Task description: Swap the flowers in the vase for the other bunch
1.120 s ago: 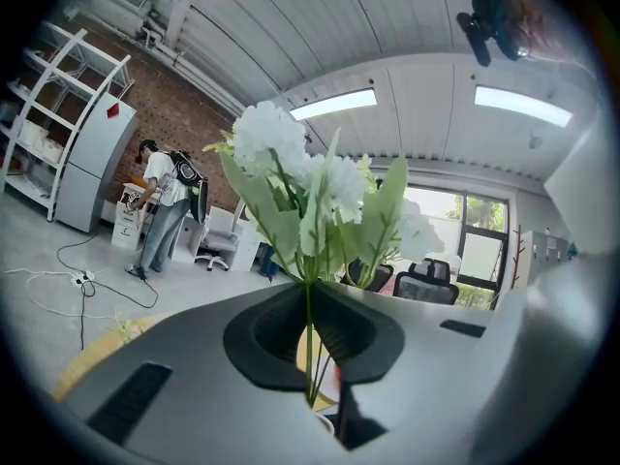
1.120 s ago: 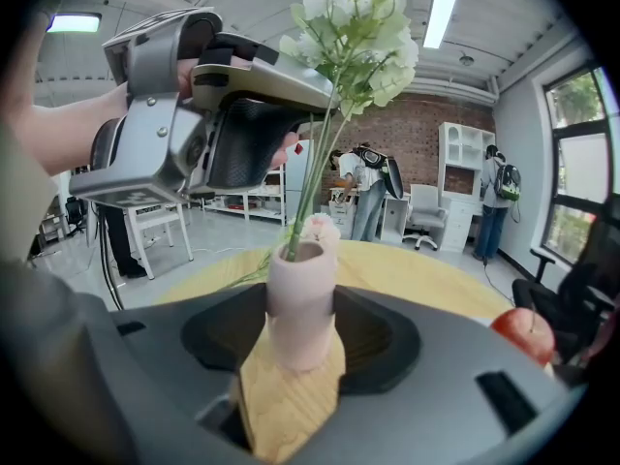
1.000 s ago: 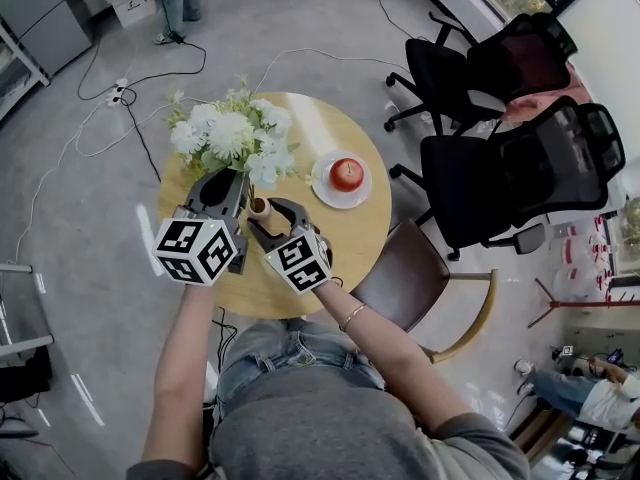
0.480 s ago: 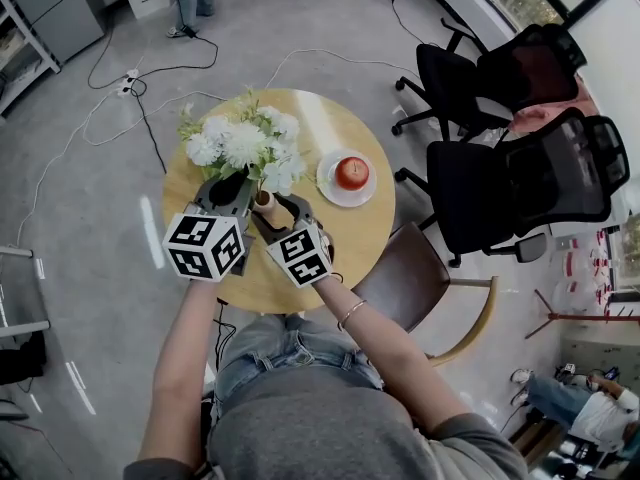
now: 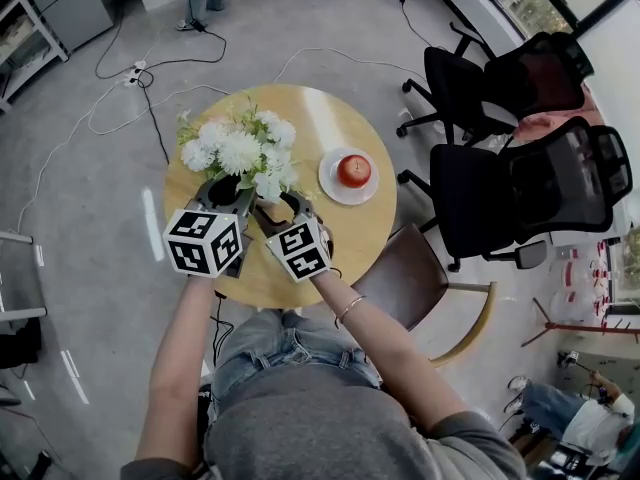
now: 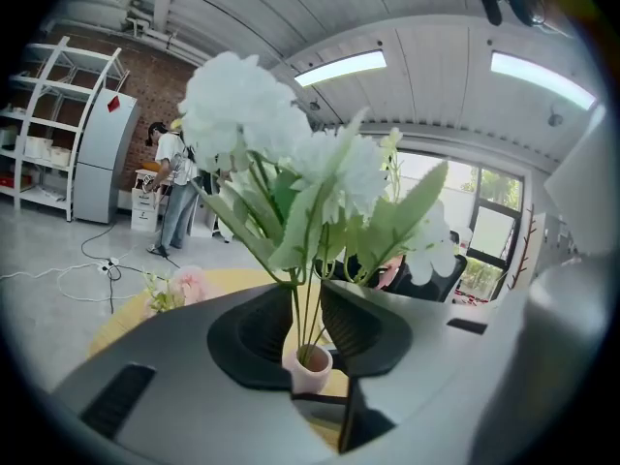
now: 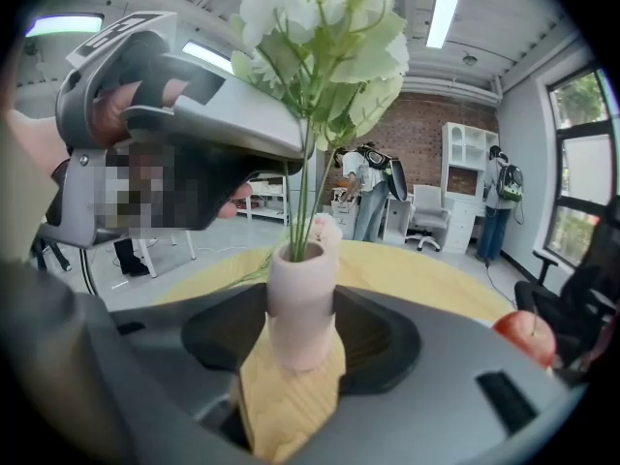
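A bunch of white flowers (image 5: 240,148) stands with its green stems (image 6: 300,308) in a small pink vase (image 7: 300,303) on the round wooden table (image 5: 330,118). My left gripper (image 5: 232,186) sits around the stems just above the vase mouth (image 6: 312,366). Its jaws are opening and a gap shows beside the stems. My right gripper (image 7: 302,337) is shut on the vase body, one jaw on each side. A pink bunch (image 6: 189,284) lies on the table beyond the vase.
A red apple (image 5: 352,170) sits on a white plate (image 5: 330,183) at the table's right. A brown chair (image 5: 410,268) and black office chairs (image 5: 500,178) stand to the right. Cables (image 5: 120,98) run over the floor, and people stand farther back.
My left gripper has sunk a little with the white bunch, bringing the blooms closer to the vase. My right gripper has stayed on the vase.
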`<action>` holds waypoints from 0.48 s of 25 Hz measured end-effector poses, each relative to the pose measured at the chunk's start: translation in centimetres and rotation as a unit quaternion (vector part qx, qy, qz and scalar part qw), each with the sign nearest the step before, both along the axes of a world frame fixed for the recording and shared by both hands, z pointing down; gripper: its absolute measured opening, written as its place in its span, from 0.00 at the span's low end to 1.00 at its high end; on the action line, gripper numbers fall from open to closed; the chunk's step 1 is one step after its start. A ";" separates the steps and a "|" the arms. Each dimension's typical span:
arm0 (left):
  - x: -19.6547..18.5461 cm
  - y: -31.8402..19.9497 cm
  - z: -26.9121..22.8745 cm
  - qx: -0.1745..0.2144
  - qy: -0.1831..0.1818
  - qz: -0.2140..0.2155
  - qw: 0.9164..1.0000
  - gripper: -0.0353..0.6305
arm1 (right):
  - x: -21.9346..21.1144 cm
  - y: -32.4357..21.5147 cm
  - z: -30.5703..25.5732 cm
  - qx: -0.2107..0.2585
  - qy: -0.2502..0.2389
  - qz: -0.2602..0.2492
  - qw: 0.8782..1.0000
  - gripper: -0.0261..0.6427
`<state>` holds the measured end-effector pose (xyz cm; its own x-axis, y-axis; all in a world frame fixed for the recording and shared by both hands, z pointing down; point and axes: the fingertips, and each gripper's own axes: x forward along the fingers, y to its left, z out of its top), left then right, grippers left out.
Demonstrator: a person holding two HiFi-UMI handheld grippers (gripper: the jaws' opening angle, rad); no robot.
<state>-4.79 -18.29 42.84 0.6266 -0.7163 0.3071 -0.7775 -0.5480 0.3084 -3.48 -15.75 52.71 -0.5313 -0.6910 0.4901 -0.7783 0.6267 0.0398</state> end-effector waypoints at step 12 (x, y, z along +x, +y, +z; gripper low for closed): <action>-2.4 2.6 1.6 -0.030 -0.004 -0.038 0.999 0.25 | -0.2 0.1 0.1 0.004 0.000 -0.015 1.000 0.38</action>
<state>-7.23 -15.73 44.48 0.5684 -0.7415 0.3564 -0.8189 -0.4680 0.3323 -3.64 -15.64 52.80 -0.5526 -0.6782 0.4845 -0.7588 0.6499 0.0443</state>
